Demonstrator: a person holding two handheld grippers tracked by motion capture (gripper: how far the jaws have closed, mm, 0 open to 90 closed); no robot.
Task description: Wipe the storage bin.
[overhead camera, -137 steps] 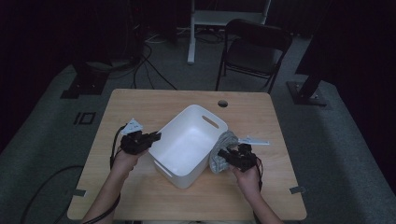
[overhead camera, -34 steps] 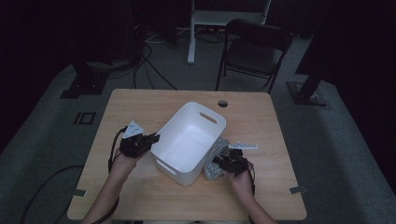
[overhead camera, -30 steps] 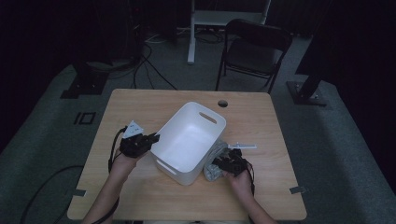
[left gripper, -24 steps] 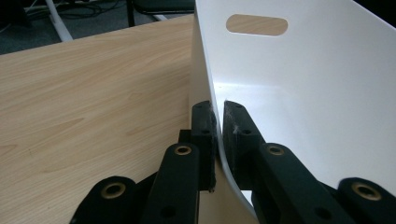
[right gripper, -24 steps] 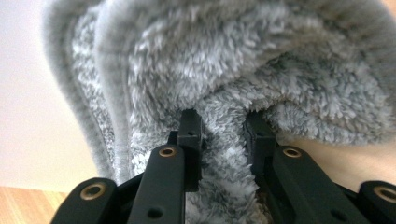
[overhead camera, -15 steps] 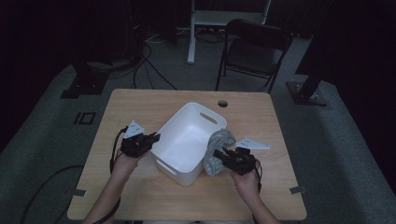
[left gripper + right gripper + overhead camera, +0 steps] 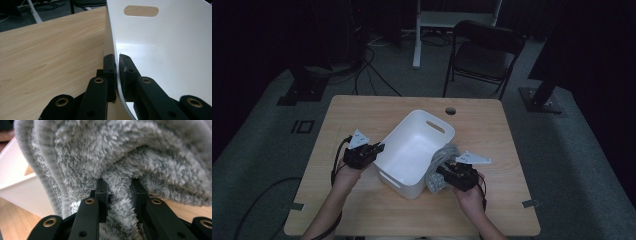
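Your right gripper (image 7: 451, 175) has come up off the table since a second ago, and the grey towel (image 7: 439, 165) has come with it: earlier the bundle lay low against the white bin's near-right wall, now it hangs bunched higher beside that wall. White bin (image 7: 414, 150) itself has kept its spot since then, set at an angle on the wooden table (image 7: 362, 107). Your left gripper (image 7: 371, 150) has not shifted either.

Left gripper: clamped on the bin's left wall. In the left gripper view (image 7: 117, 72) one black jaw sits outside the wall, the other inside, both pressed flat to the thin white plastic (image 7: 160, 45). Slot handle (image 7: 141, 11) cut through the bin's far wall shows beyond the jaws, with bare wood (image 7: 50, 50) on the outside of the bin.

Right gripper: grasping the towel. In the right gripper view (image 7: 118, 195) a thick fold of fleece (image 7: 120, 157) is pinched between the jaws, and the rest of the cloth billows above and around them. Bin's rim (image 7: 20, 180) is just beside the towel on that view's left side; tabletop visible beneath.

Towel position relative to the bin: outside it, against the right-hand wall, touching or nearly touching the rim; cannot tell which from above. Bin interior is bare white. Round cable hole (image 7: 450, 110) in the table lies just beyond the bin's far end.
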